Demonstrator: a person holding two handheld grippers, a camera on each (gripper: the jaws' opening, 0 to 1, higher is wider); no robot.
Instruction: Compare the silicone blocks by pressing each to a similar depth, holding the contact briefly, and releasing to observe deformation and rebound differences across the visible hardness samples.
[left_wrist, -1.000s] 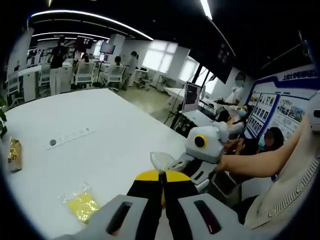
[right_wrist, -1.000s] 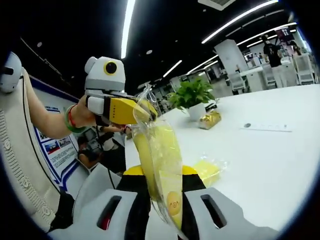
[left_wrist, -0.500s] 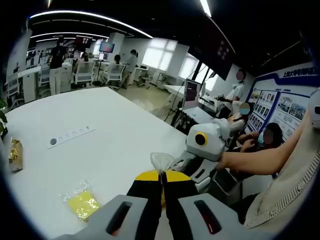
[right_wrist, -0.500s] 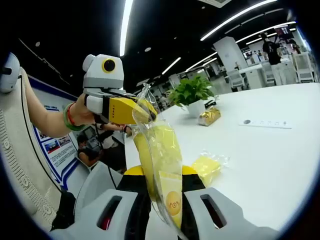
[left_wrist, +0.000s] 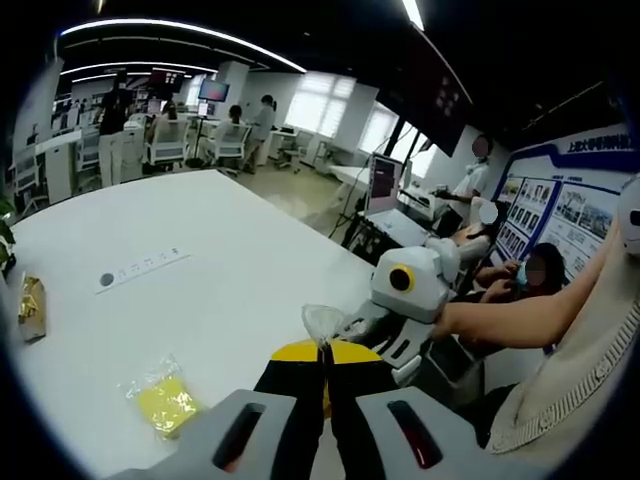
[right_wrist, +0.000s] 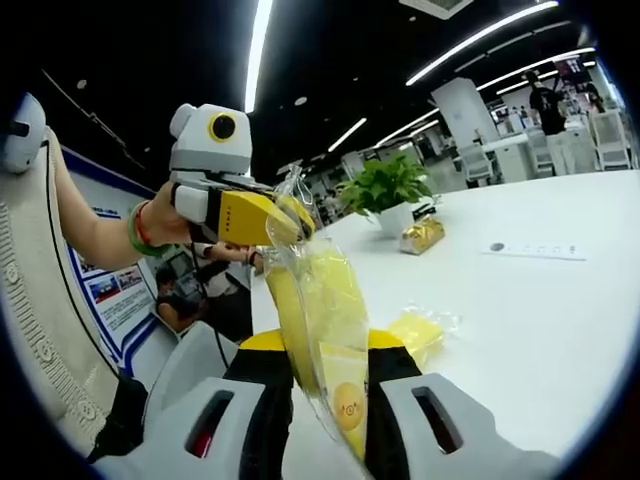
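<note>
A clear plastic bag (right_wrist: 318, 300) with a yellow silicone block inside hangs in the air between both grippers. My right gripper (right_wrist: 318, 352) is shut on its lower part, where a round sticker shows. My left gripper (right_wrist: 288, 222) pinches the bag's crinkled top from the upper left. In the left gripper view, my left gripper (left_wrist: 322, 352) is shut on the bag's top edge (left_wrist: 322, 322), and the right gripper (left_wrist: 348, 326) reaches in from the right. A second bagged yellow block (left_wrist: 163, 401) (right_wrist: 420, 332) lies on the white table (left_wrist: 220, 250).
A white power strip (left_wrist: 140, 270) (right_wrist: 538, 250) and a gold wrapped box (left_wrist: 29, 305) (right_wrist: 420, 235) lie on the table, with a potted plant (right_wrist: 385, 188) near the box. People sit at desks beyond the table's edge. A person's arm (left_wrist: 510, 322) holds the right gripper.
Both grippers keep their hold on the bag. The views have shifted only slightly with the hands.
</note>
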